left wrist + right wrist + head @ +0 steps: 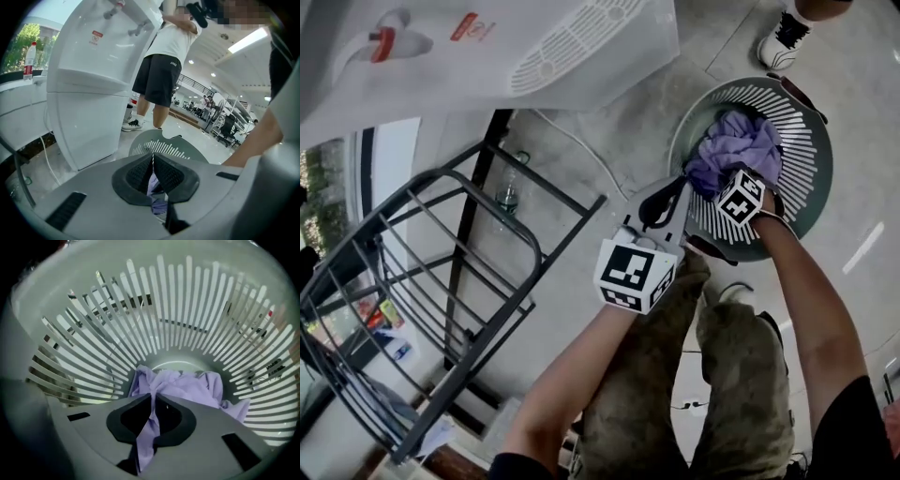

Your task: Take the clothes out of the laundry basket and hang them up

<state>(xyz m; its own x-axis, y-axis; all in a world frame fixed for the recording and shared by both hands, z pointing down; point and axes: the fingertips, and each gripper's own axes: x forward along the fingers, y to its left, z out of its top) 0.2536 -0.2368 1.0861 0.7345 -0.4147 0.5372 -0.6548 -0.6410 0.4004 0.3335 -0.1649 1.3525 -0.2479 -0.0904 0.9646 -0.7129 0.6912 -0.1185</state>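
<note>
A grey-green slotted laundry basket [811, 159] stands on the floor at the upper right, with a lilac garment [736, 145] bunched inside. My right gripper [724, 184] reaches down into the basket. In the right gripper view, its jaws [152, 397] are shut on a fold of the garment [187, 387], which runs between the pads, with the basket wall [187, 310] behind. My left gripper [680, 187] sits at the basket's near-left rim, by the garment's edge. In the left gripper view, its jaws [152, 159] are shut with lilac cloth [157, 190] in their hollow, above the basket rim [164, 143].
A dark metal drying rack [441, 281] fills the left of the head view. A white water dispenser [487, 47] [89, 93] stands behind the basket. Beside it is a person in black shorts [157, 75], one shoe [783, 37] near the basket. A small bottle [508, 197] sits on the floor.
</note>
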